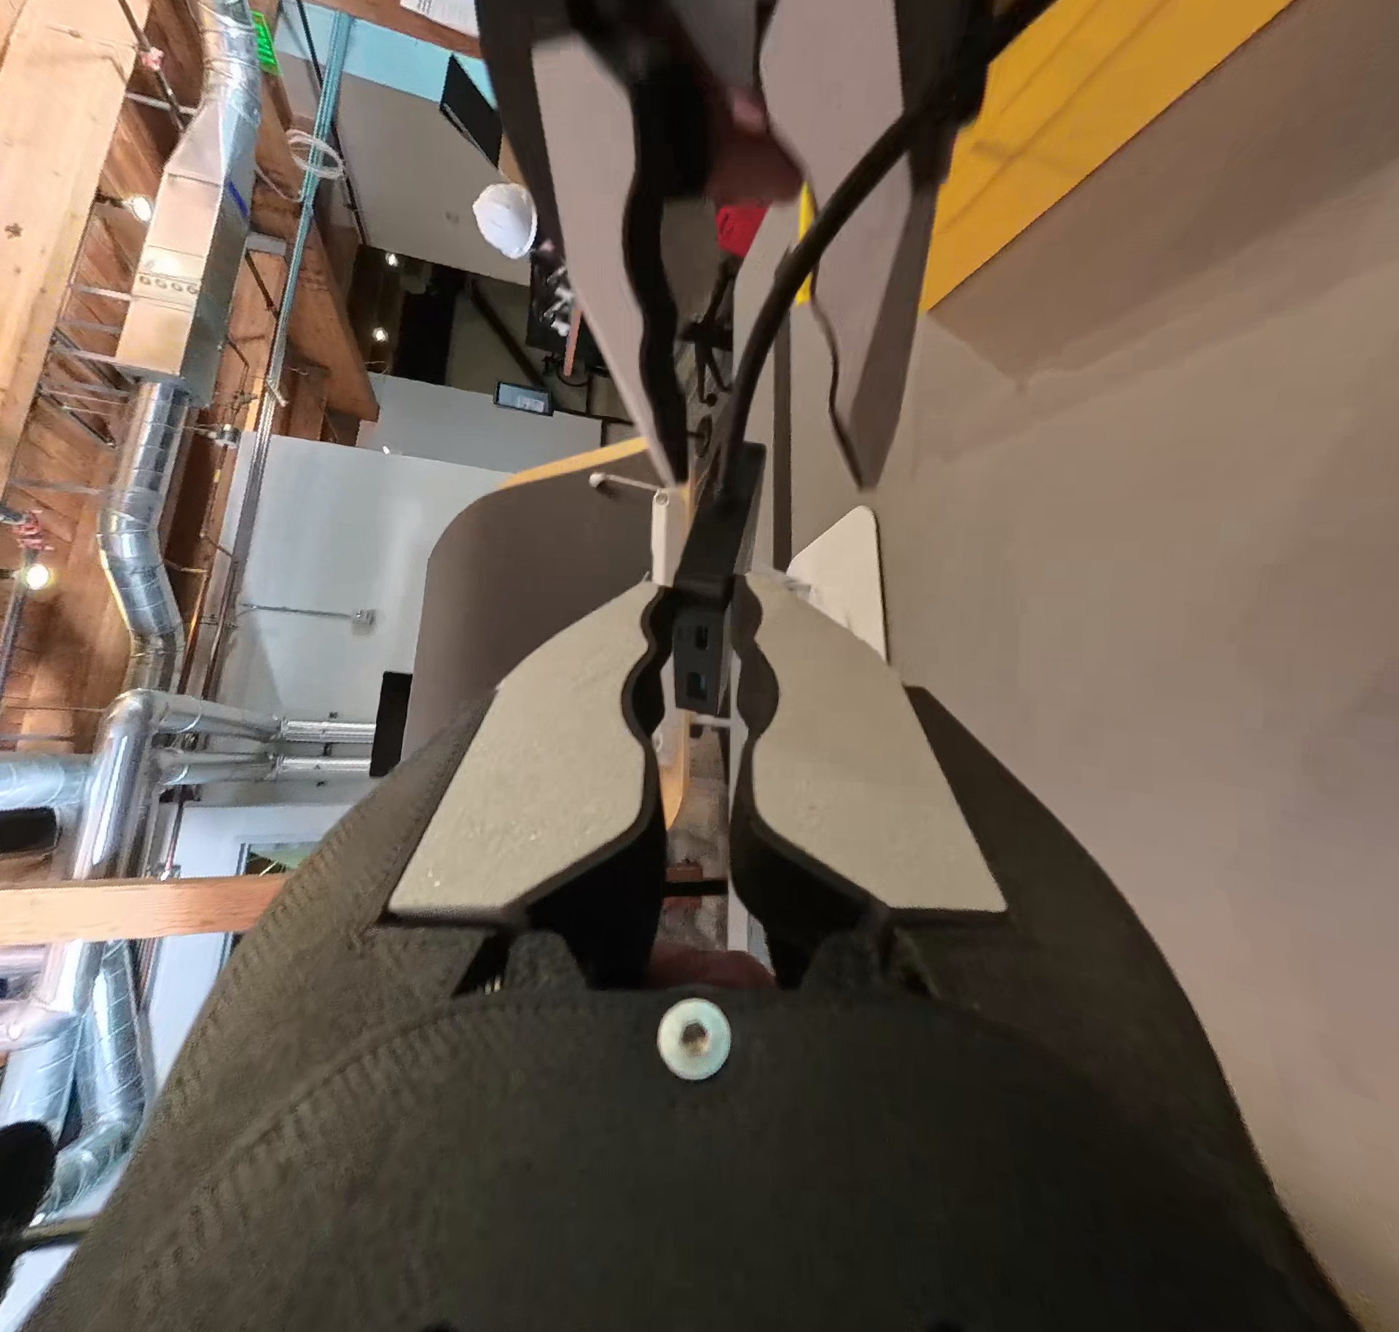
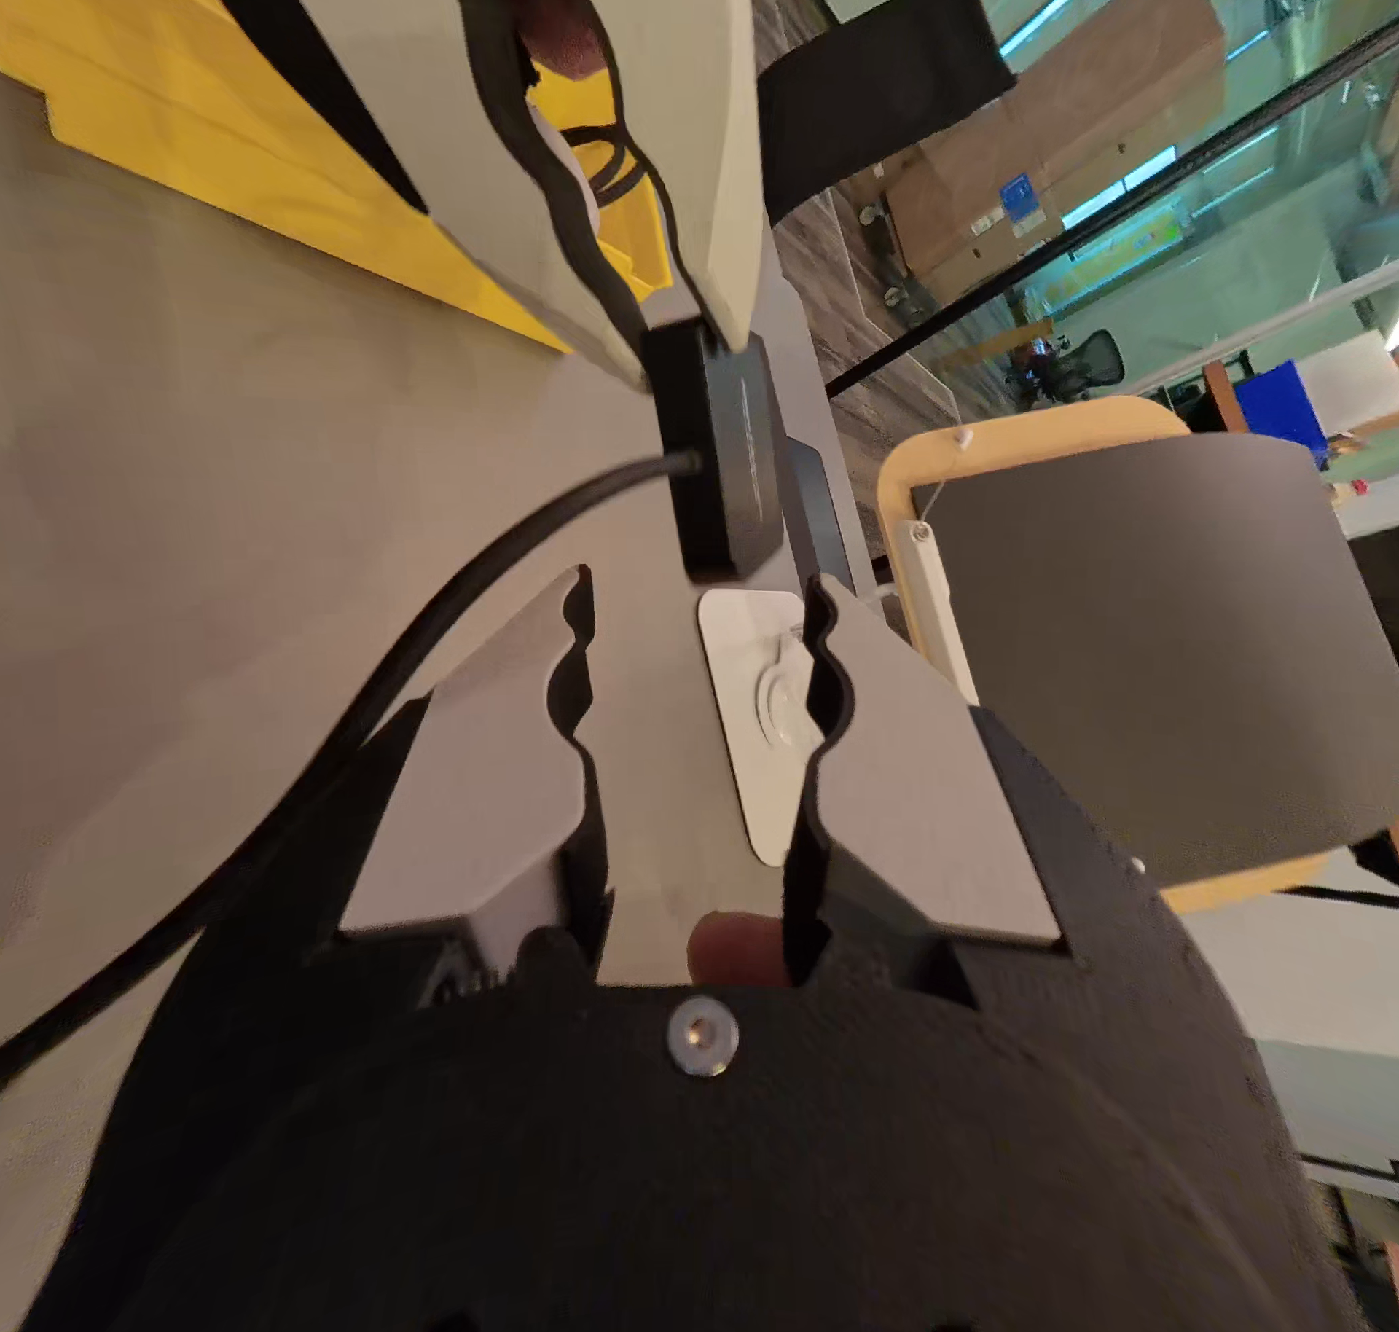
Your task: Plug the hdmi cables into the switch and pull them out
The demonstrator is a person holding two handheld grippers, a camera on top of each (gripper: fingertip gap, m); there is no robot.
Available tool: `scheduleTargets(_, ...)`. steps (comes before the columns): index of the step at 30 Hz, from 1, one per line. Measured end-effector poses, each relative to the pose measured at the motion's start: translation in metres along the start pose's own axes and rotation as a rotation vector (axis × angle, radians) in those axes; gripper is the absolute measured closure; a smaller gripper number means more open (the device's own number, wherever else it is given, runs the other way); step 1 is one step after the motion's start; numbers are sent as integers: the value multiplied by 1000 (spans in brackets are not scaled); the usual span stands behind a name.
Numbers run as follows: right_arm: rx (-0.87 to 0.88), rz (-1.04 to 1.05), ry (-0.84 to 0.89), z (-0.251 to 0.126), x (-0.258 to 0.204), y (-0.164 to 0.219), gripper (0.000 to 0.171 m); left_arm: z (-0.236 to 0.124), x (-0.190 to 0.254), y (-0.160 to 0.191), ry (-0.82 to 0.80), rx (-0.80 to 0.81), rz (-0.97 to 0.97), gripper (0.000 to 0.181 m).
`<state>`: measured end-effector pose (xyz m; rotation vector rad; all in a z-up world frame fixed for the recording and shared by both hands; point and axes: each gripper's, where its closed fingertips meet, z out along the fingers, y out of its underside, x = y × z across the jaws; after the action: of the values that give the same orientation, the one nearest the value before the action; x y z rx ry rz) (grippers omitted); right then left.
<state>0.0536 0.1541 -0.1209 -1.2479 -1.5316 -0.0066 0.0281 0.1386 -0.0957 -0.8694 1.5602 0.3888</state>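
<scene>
The grey matte tabletop [image 2: 227, 463] carries everything. Along its far side sits a bright yellow open plastic bin [image 2: 189, 122]. Through the gap of the gripper in front of it, a few black looped cords and something white show inside. What else it holds is hidden.

The left gripper [image 1: 696, 599], with pale wavy-edged fingers on a black body, is pinching one end of the small flat black box that is the HDMI switch [image 2: 719, 478]. It holds the switch on edge, apparently just above the tabletop near its right-hand edge. That grip probably steadies the box so a plug can be pushed or pulled without it sliding.

The right gripper [image 2: 700, 584] is spread wide and holds nothing. Its tips are just short of the switch's free end.

A thick black HDMI cable [image 2: 424, 614] appears seated in the switch's side port, and it sweeps back in a curve past the right gripper's left finger. In the left wrist view, two more ports on the switch's end face look unused.

A white rounded flat pad [image 2: 742, 788] lies on the tabletop between the right gripper's fingers, below the switch. It seems no part of the task.

With the plug apparently home, the likely next move is for the right gripper to close on the connector and draw it straight out.
</scene>
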Motion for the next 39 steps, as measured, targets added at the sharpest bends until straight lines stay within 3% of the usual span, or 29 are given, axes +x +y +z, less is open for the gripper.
scheduleTargets(3, 26, -46, -6, 12, -7, -8, 125, 4, 13, -16, 53, 27, -14, 167)
scheduleTargets(6, 43, -42, 9, 19, -10, -7, 158, 8, 15, -20, 53, 8, -55, 167)
scheduleTargets(8, 111, 33, 12, 17, -9, -11, 160, 4, 8, -20, 31, 26, -115, 166)
scheduleTargets(11, 216, 146, 12, 9, -3, -14, 160, -9, -7, -13, -10, 22, -199, 144)
scheduleTargets(13, 272, 200, 6, 3, 2, -15, 160, -19, -13, -3, -26, -2, -242, 141)
scheduleTargets(21, 312, 235, -4, -4, 3, -16, 160, -70, -8, 60, -41, -218, -243, 143)
scheduleTargets(27, 294, 235, -11, -2, -10, -13, 160, -152, 4, 147, -7, -519, -273, 142)
scheduleTargets(31, 206, 193, -42, 10, -24, -4, 160, -192, 20, 173, 19, -617, -357, 140)
scheduleTargets(34, 237, 175, -84, 12, -35, -16, 160, -194, 33, 169, 30, -603, -391, 140)
scheduleTargets(39, 482, 335, -239, 3, -41, -64, 160, -131, 50, 100, 79, -315, -514, 135)
